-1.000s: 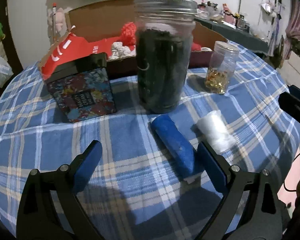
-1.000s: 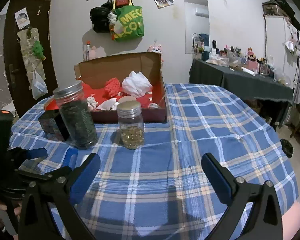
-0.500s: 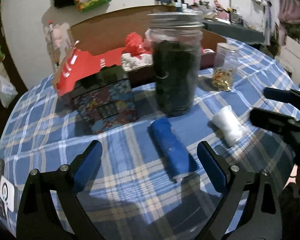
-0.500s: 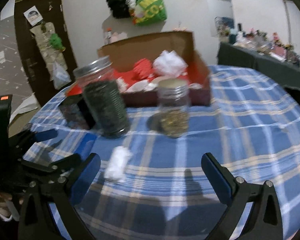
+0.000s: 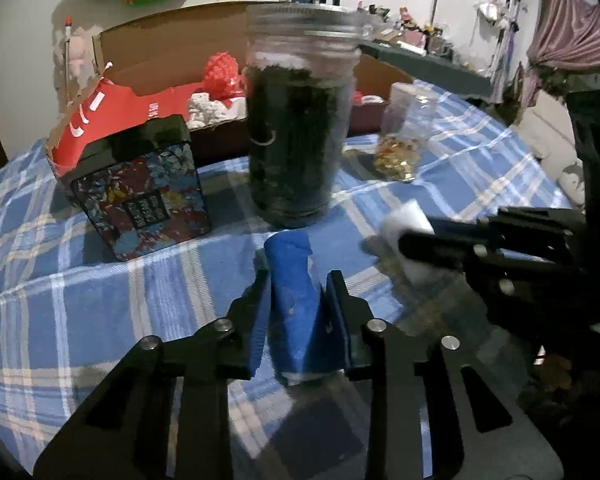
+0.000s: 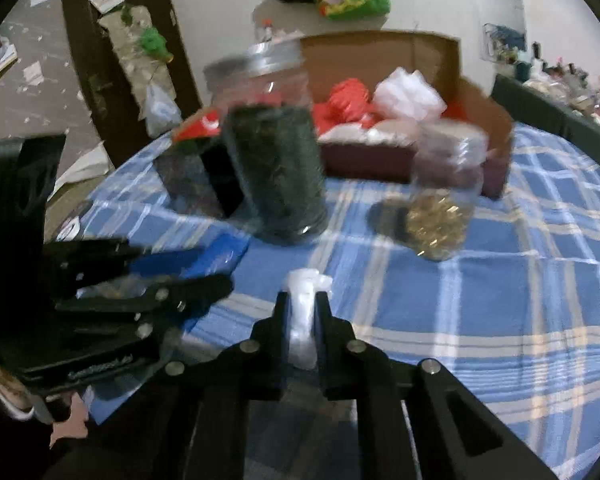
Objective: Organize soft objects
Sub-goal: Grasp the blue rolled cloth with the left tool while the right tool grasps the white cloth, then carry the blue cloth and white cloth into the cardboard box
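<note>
My left claw (image 5: pixel 296 300) is clamped on the blue roll (image 5: pixel 292 280), my right claw (image 6: pixel 302 316) on the white wad (image 6: pixel 304 308); at 12 o'clock the big jar (image 5: pixel 296 132) holds dark stuff.

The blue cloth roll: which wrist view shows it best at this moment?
The left wrist view: the blue cloth roll lies centred and sharp between the left gripper fingers, which are closed on it. The right wrist view shows only a blurred end at the left, beyond that gripper.

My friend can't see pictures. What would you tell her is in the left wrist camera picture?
The left gripper is shut on a blue cloth roll on a blue plaid tablecloth. Behind it stands a big dark-filled jar, with a floral tin to its left.
</note>
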`<state>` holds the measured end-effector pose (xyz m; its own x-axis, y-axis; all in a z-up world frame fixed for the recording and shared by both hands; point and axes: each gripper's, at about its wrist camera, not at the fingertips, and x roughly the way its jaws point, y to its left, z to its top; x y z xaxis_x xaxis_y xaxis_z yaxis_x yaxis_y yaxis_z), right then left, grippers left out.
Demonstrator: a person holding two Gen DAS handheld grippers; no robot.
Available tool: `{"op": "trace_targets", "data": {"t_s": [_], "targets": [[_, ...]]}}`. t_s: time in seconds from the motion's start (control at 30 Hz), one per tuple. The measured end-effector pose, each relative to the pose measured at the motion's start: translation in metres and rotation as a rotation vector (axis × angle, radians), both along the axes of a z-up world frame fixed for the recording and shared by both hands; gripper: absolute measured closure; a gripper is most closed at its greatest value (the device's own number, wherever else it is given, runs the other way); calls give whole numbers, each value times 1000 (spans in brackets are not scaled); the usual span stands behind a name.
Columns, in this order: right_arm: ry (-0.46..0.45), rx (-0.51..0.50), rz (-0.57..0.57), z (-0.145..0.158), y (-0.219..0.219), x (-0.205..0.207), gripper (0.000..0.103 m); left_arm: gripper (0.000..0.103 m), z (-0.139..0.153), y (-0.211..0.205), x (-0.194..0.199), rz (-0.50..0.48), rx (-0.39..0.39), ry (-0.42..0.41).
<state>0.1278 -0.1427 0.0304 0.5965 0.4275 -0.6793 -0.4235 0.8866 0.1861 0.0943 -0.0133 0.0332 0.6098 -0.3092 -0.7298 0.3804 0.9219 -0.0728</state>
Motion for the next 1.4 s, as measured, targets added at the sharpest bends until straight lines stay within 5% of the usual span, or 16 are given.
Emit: {"op": "trace_targets", "data": {"t_s": [1.4], "targets": [[-143,27,-119,61,-43,2,91,79,59,38,2,84,-4,-131]]}}
